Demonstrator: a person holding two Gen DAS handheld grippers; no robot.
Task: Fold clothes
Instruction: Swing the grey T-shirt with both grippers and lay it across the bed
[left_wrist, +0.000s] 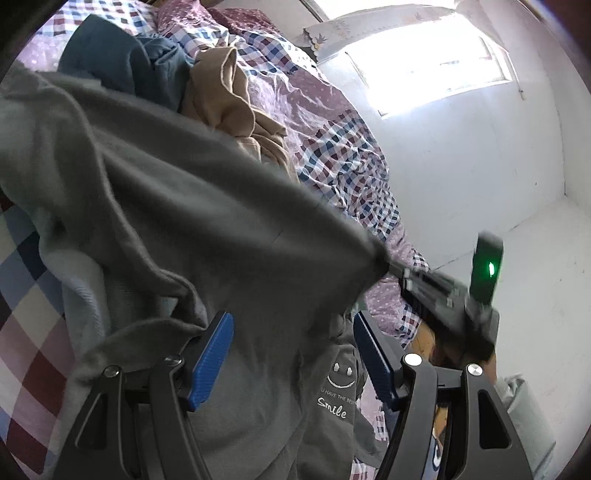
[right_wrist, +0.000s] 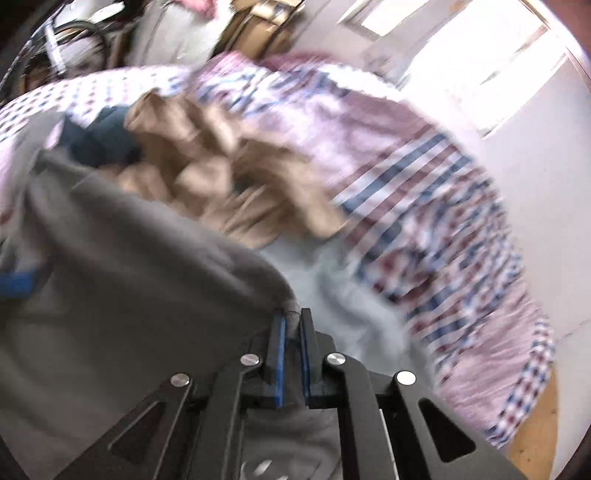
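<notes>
Two grippers shared one grey garment (left_wrist: 177, 206), which lay across the patchwork bed cover (left_wrist: 332, 155) with its long run stretched from my left gripper (left_wrist: 291, 354) over to the right, ahead of both and draped over the left one's fingers. My right gripper (right_wrist: 293, 332) was the nearer to an edge, its blue pads clamped tight on a pinched corner of the grey cloth right at its tips. My left jaws stood wide apart with fabric hanging loose between them, gripping nothing, so I judged that side's hold came next.
</notes>
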